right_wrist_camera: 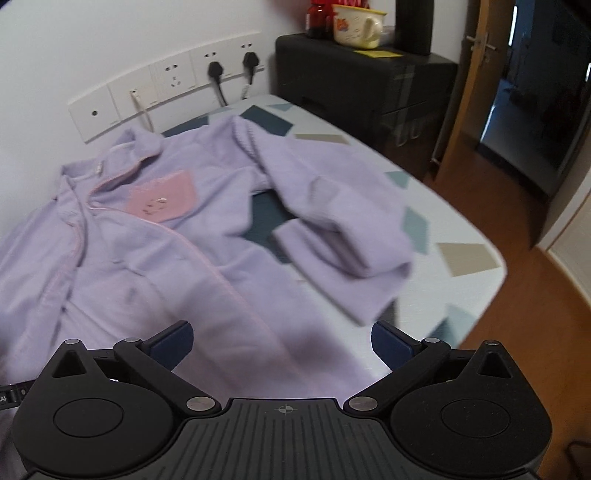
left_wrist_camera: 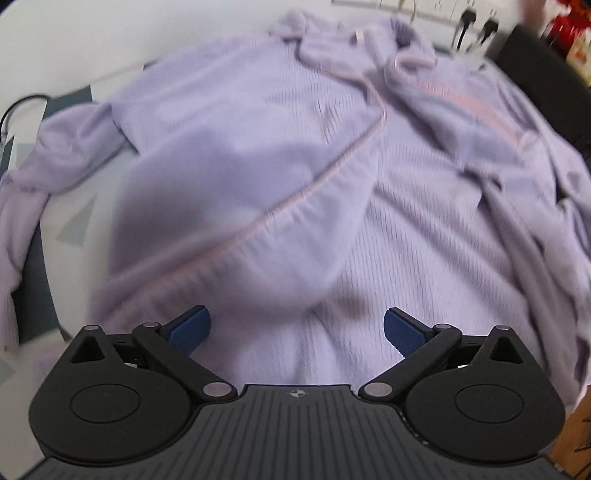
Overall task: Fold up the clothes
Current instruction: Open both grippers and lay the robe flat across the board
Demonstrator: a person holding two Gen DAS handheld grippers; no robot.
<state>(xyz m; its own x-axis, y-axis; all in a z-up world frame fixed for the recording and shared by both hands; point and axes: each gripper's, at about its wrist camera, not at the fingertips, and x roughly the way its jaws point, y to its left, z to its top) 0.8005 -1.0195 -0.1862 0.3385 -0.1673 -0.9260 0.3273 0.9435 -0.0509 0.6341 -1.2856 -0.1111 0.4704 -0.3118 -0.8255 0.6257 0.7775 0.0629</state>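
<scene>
Both our claws stand spread wide with nothing between the blue pads: our left gripper hangs over the lilac ribbed fleece jacket, our right gripper over its hem. We see the jacket lying open on the pale table with grey-blue shapes, pink chest pocket up, one sleeve bent inward.

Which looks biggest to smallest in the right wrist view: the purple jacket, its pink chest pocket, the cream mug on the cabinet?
1. Purple jacket, by far.
2. Pink chest pocket.
3. Cream mug, though it stands farther away, so its true size against the pocket is unsure.
</scene>
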